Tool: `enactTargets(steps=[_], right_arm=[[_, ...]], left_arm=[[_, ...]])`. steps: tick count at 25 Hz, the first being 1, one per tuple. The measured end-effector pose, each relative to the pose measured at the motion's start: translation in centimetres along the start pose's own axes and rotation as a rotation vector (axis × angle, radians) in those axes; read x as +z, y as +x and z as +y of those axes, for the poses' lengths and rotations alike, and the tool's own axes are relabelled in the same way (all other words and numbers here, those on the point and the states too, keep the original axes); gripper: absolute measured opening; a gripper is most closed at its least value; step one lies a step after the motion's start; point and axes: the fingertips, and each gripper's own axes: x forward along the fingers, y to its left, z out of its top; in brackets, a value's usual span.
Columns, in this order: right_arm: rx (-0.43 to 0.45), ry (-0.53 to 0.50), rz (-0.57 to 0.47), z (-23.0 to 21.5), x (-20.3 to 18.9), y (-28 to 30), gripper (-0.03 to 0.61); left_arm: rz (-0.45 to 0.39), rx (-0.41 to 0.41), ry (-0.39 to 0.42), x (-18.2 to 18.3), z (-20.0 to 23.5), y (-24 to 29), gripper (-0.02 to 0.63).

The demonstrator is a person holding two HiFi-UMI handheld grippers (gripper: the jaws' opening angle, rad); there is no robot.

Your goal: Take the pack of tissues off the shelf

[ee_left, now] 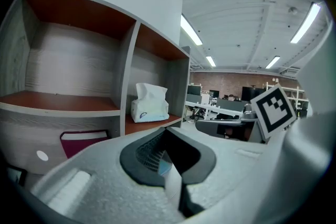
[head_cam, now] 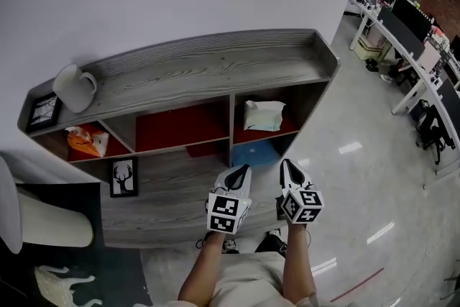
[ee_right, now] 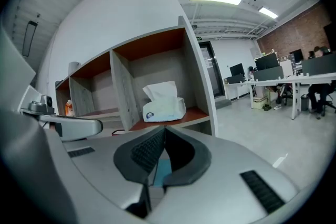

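Observation:
The pack of tissues (head_cam: 264, 115) is white with a sheet sticking out of its top. It sits on the red-brown board in the right-hand compartment of the grey wooden shelf (head_cam: 215, 61). Both grippers hover side by side in front of the shelf, below that compartment and apart from the pack. My left gripper (head_cam: 243, 169) is shut and holds nothing. My right gripper (head_cam: 285, 163) is shut and empty too. In the left gripper view the pack (ee_left: 149, 104) stands ahead, slightly left of the closed jaws (ee_left: 166, 131). The right gripper view has the pack (ee_right: 164, 104) straight ahead, above the closed jaws (ee_right: 164, 130).
A white mug (head_cam: 74, 88) and a framed picture (head_cam: 43, 111) stand on the shelf top. An orange bag (head_cam: 88, 141) lies in the left compartment, and a deer picture (head_cam: 123, 177) stands lower down. Something blue (head_cam: 255, 153) fills the compartment under the tissues. Office desks (head_cam: 413, 32) stand far right.

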Motion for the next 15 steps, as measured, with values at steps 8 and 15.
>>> enactTargets(steps=[8, 15], right_arm=[[0.089, -0.036, -0.001, -0.6, 1.7, 2.3, 0.015], [0.166, -0.056, 0.0, -0.4, 3.1, 3.6, 0.015]], left_arm=[[-0.015, 0.085, -0.023, 1.4, 0.2, 1.5, 0.009], [-0.014, 0.156, -0.046, 2.4, 0.0, 2.7, 0.009]])
